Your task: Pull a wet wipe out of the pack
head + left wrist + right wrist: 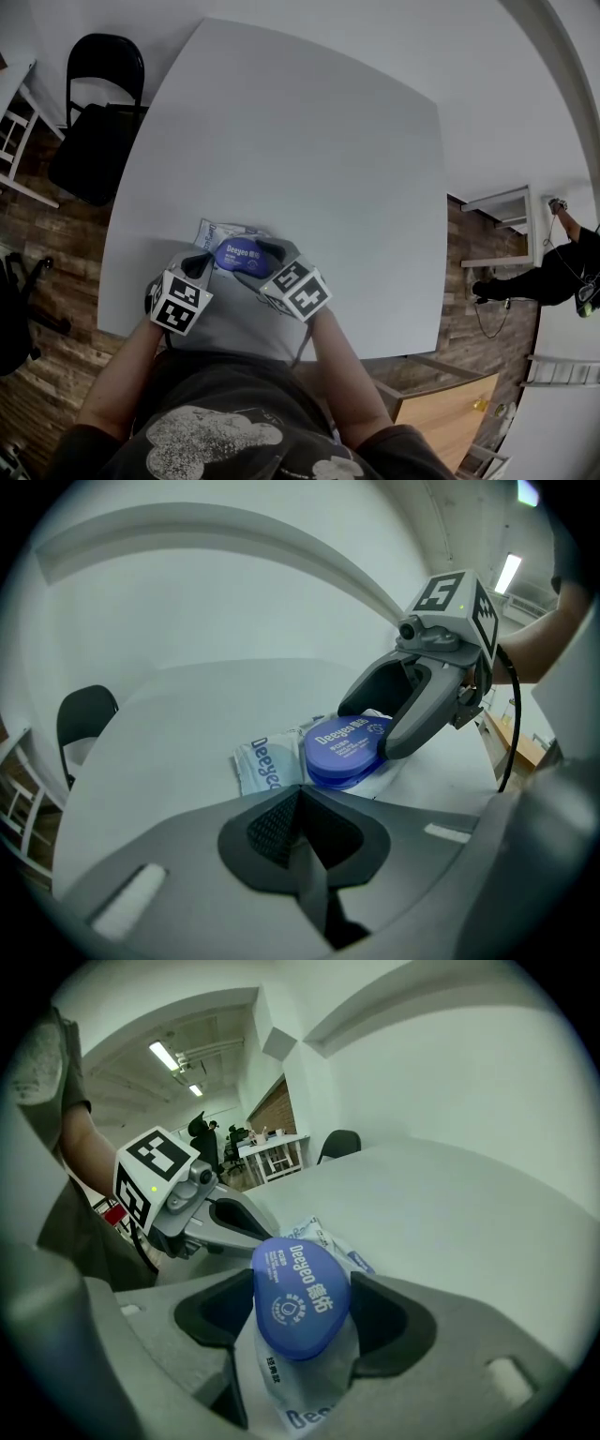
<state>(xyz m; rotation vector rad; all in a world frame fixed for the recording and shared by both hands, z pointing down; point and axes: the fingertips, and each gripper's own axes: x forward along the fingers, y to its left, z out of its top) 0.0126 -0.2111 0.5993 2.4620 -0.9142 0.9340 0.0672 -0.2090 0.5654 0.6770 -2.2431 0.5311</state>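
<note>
A white wet wipe pack (pixel 214 234) with a round blue lid (pixel 240 253) lies near the front edge of the white table (pixel 309 159). My right gripper (pixel 305 1283) has a jaw on each side of the blue lid (pixel 300 1297), and the pads touch its rim. The left gripper view shows the lid (pixel 345 747) tipped slightly above its base, with the right gripper (pixel 375 731) around its far side. My left gripper (pixel 300 803) is shut, its tip at the near edge of the pack (pixel 267 766). That edge is hidden, so a pinch cannot be seen.
A black chair (pixel 98 122) stands at the table's far left corner. A wooden cabinet (pixel 450 403) sits on the brick-pattern floor at the lower right. A person (pixel 553 272) stands well off to the right, beside white shelves (pixel 502 225).
</note>
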